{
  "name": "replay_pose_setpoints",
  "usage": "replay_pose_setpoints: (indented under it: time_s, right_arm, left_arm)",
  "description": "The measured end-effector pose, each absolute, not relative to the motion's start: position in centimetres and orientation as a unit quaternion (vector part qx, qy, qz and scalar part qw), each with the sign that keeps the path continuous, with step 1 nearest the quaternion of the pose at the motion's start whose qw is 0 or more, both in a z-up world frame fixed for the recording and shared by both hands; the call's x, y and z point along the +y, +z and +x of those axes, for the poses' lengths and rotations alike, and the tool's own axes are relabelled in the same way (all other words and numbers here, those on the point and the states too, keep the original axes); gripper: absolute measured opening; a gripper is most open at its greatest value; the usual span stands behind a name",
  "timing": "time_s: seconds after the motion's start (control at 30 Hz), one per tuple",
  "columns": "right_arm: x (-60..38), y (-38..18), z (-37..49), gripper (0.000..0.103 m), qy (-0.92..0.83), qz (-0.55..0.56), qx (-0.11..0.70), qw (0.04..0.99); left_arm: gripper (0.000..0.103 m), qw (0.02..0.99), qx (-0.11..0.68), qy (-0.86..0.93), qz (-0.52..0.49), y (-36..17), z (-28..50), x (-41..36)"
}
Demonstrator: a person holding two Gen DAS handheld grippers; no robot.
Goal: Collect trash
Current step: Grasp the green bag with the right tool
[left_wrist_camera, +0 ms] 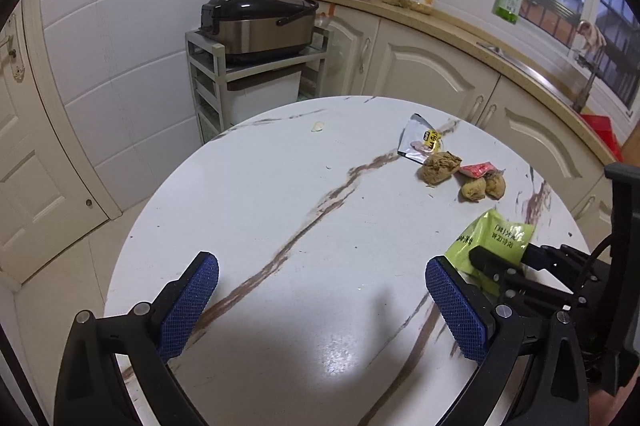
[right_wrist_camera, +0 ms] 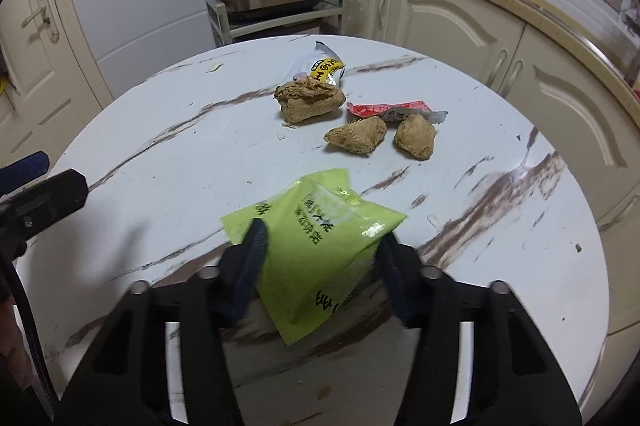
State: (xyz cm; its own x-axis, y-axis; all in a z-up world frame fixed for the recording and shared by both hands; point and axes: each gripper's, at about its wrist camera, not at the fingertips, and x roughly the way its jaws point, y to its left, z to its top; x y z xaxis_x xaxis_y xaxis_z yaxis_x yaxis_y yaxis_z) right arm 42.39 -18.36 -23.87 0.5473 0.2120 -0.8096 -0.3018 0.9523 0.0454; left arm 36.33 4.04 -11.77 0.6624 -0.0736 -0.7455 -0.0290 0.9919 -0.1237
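Observation:
A green snack wrapper (right_wrist_camera: pixel 316 238) lies on the round marble table (right_wrist_camera: pixel 168 162). My right gripper (right_wrist_camera: pixel 324 238) straddles the wrapper, one finger on each side, touching its edges; the jaws are still fairly wide. The wrapper also shows in the left wrist view (left_wrist_camera: pixel 494 240) with the right gripper's fingers (left_wrist_camera: pixel 490 264) on it. Farther back lie three brown crumpled lumps (right_wrist_camera: pixel 310 102), a red wrapper (right_wrist_camera: pixel 384 109) and a silver-yellow wrapper (right_wrist_camera: pixel 322 68). My left gripper (left_wrist_camera: pixel 322 276) is open and empty above the table's near left part.
A small pale scrap (left_wrist_camera: pixel 317 127) lies near the table's far edge. Behind the table stand a rice cooker (left_wrist_camera: pixel 256 24) on a shelf cart, cream cabinets (left_wrist_camera: pixel 432 74) and a counter with jars and a dish rack.

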Motion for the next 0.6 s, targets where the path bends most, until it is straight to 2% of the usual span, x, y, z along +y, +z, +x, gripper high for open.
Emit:
replay_pose_setpoints:
  time_s: [0.03,0.07,0.23,0.3,0.33,0.37,0.6]
  right_arm:
    - [-18.5,-23.8,42.5,0.034,0.148,-0.049,0.453,0.878]
    - [-18.6,-23.7,42.6,0.032,0.153,-0.047,0.454,0.876]
    - [-19.0,-23.7,42.9,0.034,0.171,-0.035,0.46,0.871]
    - [-18.8,-23.7,42.9,0.027,0.173,-0.043,0.458,0.871]
    - [-18.7,-23.7,42.8,0.017,0.178,-0.04,0.457,0.87]
    - [-18.7,-23.7,42.8,0.014,0.184,-0.033,0.458,0.869]
    - [-20.3,-22.7,41.8,0.01,0.194,-0.001,0.444,0.875]
  left_arm:
    - [0.102,0.909,0.411,-0.013,-0.061,-11.8,36.6,3.9]
    - [0.102,0.91,0.411,-0.014,-0.06,-12.0,36.5,3.6]
    - [0.102,0.91,0.41,-0.014,-0.059,-12.4,36.5,2.9]
    - [0.102,0.91,0.411,-0.014,-0.057,-12.5,36.6,2.7]
    - [0.102,0.91,0.41,-0.014,-0.056,-12.6,36.5,2.6]
    - [0.102,0.91,0.41,-0.014,-0.056,-12.6,36.5,2.5]
    - [0.102,0.913,0.403,-0.028,-0.052,-12.2,37.4,1.1]
